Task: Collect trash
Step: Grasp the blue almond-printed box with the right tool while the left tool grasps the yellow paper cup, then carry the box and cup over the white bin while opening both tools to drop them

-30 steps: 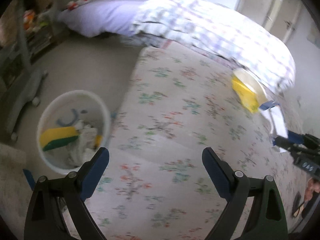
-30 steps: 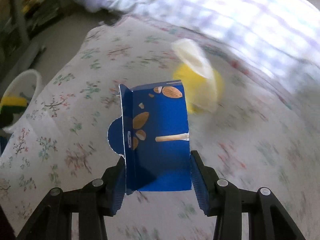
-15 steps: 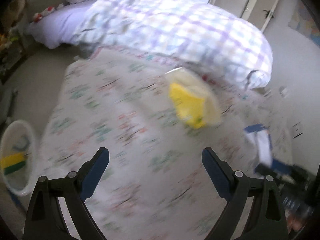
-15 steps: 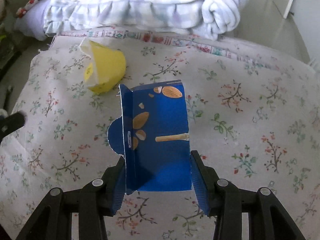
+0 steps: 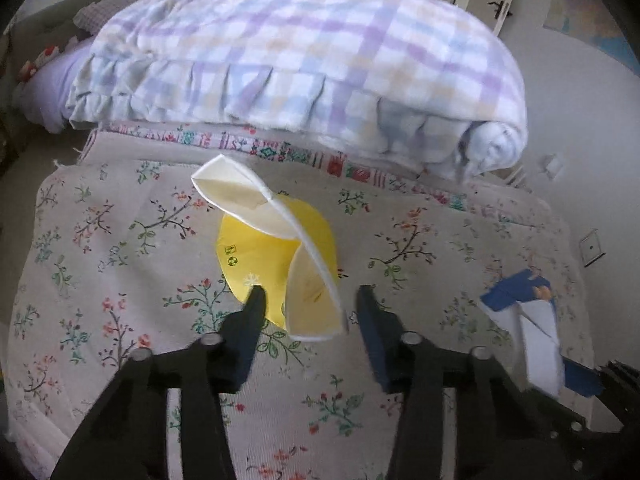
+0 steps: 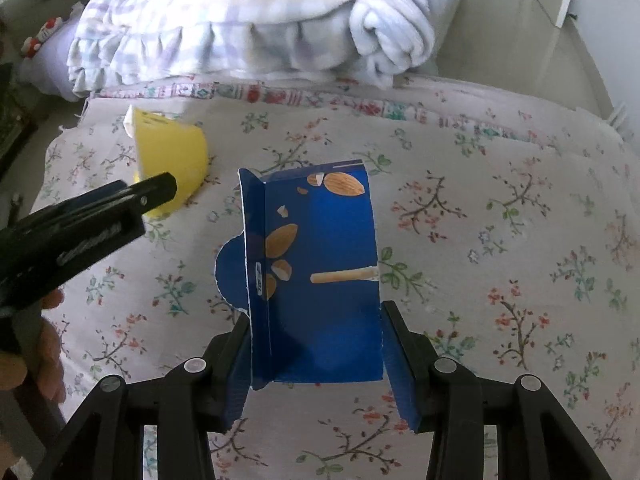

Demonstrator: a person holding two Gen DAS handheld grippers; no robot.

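My left hand-held gripper point(image 5: 308, 300) jaws apart, straddling crushed yellow cup point(image 5: 276, 256) on floral bed point(image 5: 120, 240) | my right hand-held gripper point(image 6: 316, 344) clamps blue carton point(image 6: 316, 272) | cup at 10 o'clock from carton | checked blanket point(image 5: 296, 60) at 12

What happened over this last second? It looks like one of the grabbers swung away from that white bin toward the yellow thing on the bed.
Yes. The left gripper turned from the bin, now out of view, across the bed to the crushed yellow cup. Its jaws have narrowed around the cup's near end but have not closed on it. The right gripper kept its grip on the blue almond carton throughout. The cup stayed lying on the floral cover.
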